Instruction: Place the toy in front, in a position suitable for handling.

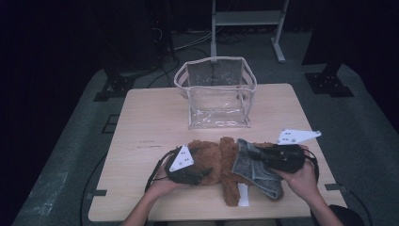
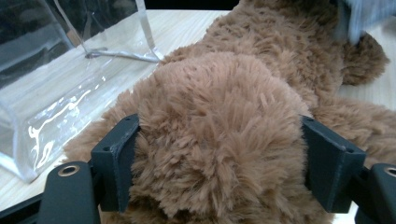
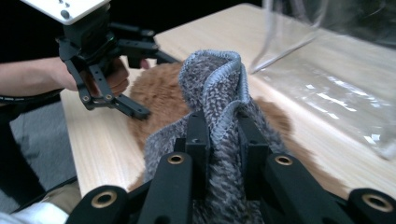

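Brown plush bear (image 1: 217, 162) lies on table (image 1: 141, 127); left gripper (image 1: 200, 175) clamped on its head, right gripper (image 3: 219, 140) pinching grey knit garment (image 3: 217, 79).

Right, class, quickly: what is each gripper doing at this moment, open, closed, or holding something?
Left gripper: closed around the brown teddy bear, jaws pressing its fur on both sides.
Right gripper: shut on a fold of the grey knitted garment.

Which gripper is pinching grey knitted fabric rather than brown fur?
The right gripper, clamped on the grey knitted garment; the left gripper squeezes the brown plush teddy bear.
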